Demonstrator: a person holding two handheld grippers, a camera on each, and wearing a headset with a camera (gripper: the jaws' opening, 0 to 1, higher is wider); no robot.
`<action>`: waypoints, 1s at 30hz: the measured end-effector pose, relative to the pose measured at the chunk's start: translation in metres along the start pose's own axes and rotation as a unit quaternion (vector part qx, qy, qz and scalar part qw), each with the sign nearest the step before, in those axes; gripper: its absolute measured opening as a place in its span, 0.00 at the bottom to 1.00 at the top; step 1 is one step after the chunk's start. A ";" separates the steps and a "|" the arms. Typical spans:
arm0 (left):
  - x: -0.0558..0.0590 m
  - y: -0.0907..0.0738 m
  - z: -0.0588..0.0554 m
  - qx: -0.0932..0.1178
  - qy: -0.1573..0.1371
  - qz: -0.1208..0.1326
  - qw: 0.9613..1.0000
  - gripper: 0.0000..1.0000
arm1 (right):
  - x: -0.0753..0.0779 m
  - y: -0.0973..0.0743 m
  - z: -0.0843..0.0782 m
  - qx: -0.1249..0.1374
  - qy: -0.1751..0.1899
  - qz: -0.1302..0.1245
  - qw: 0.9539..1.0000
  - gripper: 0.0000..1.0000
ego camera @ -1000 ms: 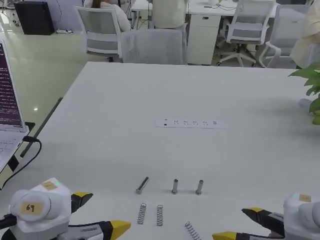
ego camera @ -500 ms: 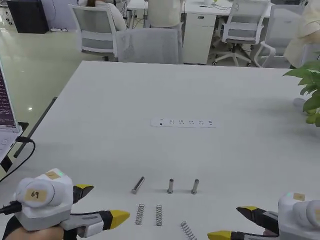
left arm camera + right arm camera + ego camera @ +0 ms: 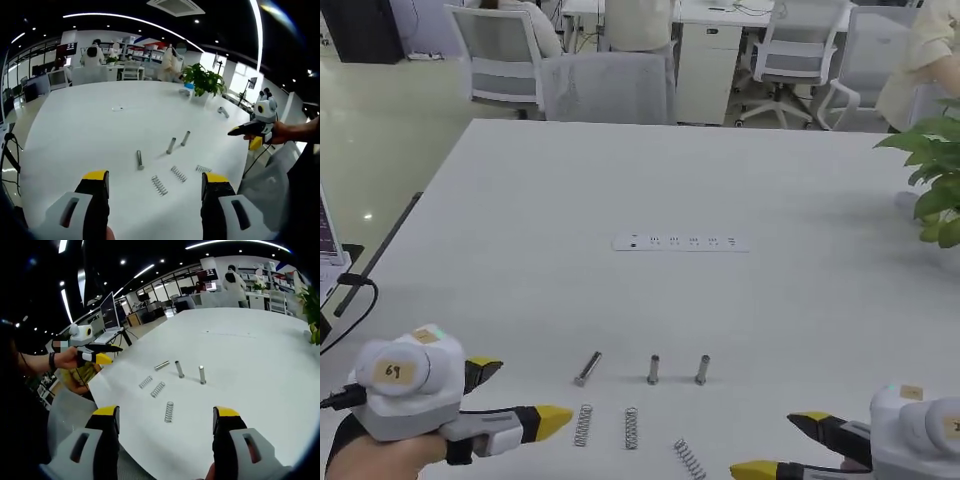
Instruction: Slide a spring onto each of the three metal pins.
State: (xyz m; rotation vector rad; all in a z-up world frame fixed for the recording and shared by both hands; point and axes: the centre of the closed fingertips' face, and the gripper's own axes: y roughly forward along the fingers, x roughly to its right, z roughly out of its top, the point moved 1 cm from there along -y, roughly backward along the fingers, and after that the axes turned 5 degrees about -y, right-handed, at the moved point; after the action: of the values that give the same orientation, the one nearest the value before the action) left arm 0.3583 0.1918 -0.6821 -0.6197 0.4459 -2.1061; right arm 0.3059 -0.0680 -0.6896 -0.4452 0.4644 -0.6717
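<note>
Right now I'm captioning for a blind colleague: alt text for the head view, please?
Three metal pins sit in a row on a white table, the left one lying flat, two upright, with three loose springs nearer the camera. The left tongs and right tongs hover open at the bottom corners, empty.

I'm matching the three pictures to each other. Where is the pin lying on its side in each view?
Head view: lying pin, left end of the row, below centre.
Left gripper view: lying pin, nearest of the row, centre-left.
Right gripper view: lying pin, left end of the row, centre.
Shared landmark: the plant.
</note>
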 end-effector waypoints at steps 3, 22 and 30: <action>-0.003 0.003 0.000 -0.002 0.002 -0.001 1.000 0.72 | 0.000 0.000 0.000 0.001 0.001 -0.001 1.000 0.75; -0.013 0.038 0.006 -0.023 0.009 -0.011 1.000 0.68 | 0.003 0.001 -0.001 -0.004 0.003 -0.002 1.000 0.73; -0.018 0.054 0.010 -0.024 -0.001 -0.011 1.000 0.63 | 0.003 0.002 -0.004 -0.008 0.004 0.001 1.000 0.73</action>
State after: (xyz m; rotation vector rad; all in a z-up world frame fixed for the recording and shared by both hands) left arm 0.4080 0.1756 -0.7070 -0.6564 0.4934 -2.1204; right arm 0.3072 -0.0694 -0.6948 -0.4563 0.4781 -0.6690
